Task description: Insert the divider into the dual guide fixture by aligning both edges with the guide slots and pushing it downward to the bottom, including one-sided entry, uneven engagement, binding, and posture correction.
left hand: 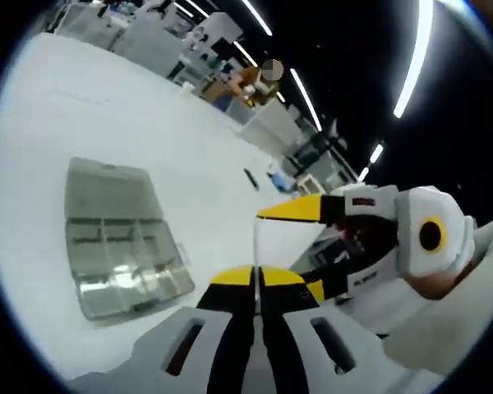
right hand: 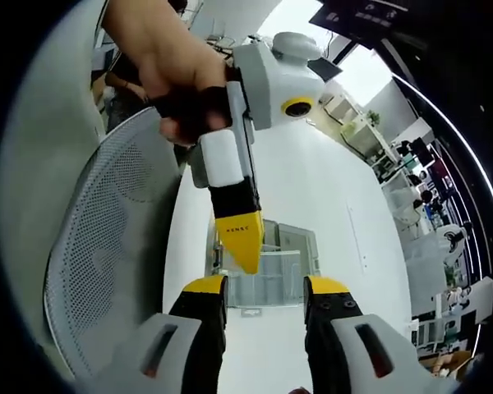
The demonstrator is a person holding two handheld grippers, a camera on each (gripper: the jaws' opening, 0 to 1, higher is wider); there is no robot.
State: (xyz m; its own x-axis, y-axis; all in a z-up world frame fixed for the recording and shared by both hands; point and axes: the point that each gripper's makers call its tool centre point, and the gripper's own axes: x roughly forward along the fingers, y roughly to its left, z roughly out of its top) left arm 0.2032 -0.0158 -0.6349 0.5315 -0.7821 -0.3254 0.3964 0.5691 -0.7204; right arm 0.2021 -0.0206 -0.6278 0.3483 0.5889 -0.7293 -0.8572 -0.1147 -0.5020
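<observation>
A big workshop with long ceiling lights and rows of benches stretches out behind a wide white desk. On it lies a clear plastic box with compartments, its lid folded back flat; this looks to be the guide fixture, and in the right gripper view it sits beyond the tips, well below both tools.

The left claw has its yellow tips pressed together on a thin clear sheet, the divider, which rises from between them. It is hard to make out against the white desk; its long axis seems to run up and away from the tips, with one edge showing as a faint line. The right claw stands apart with nothing between its tips. In the left gripper view it sits just beside the sheet, one yellow tip over the sheet's top; whether it touches I cannot tell.

I would judge the insertion not yet begun: the divider is held in the air, apart from the box. The next move calls for carrying it over the box, turning it so both side edges meet the opposing slots, then lowering it evenly.
</observation>
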